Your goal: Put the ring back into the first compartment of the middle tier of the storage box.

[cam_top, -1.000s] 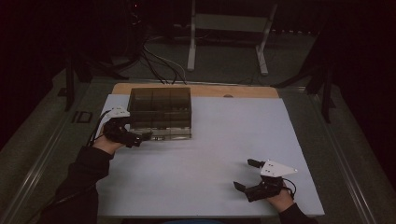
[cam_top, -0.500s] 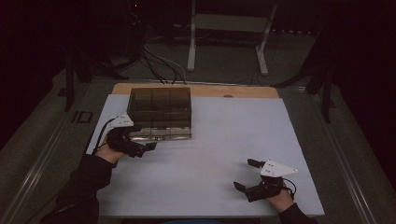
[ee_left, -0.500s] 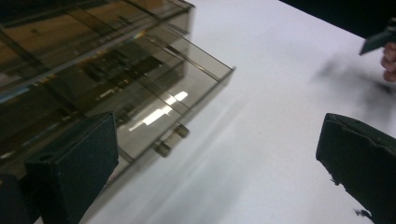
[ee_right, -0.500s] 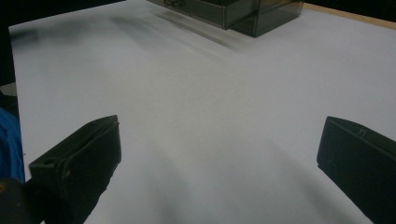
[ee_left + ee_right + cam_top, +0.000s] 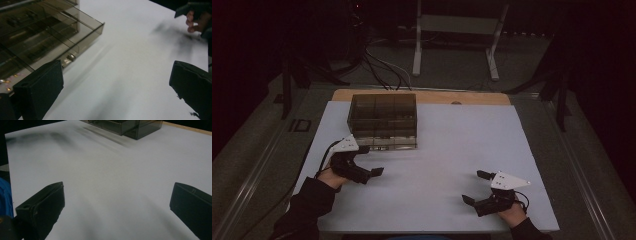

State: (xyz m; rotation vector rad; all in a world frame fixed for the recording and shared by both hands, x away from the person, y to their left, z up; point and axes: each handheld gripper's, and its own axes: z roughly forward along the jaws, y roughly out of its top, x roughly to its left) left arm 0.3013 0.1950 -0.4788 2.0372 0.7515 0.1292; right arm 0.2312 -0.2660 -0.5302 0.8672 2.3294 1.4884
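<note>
Fingers of both grippers stand spread wide with nothing between them. Left gripper [image 5: 371,167] hovers just beside the near-left corner of the smoky compartment box [image 5: 383,120], which sits at the far left of the white table [image 5: 452,150]. Right gripper [image 5: 475,187] rests well apart, near the front edge.

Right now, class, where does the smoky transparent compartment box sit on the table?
In the high view the compartment box sits at the far left of the white table top, just beyond the left gripper.
</note>
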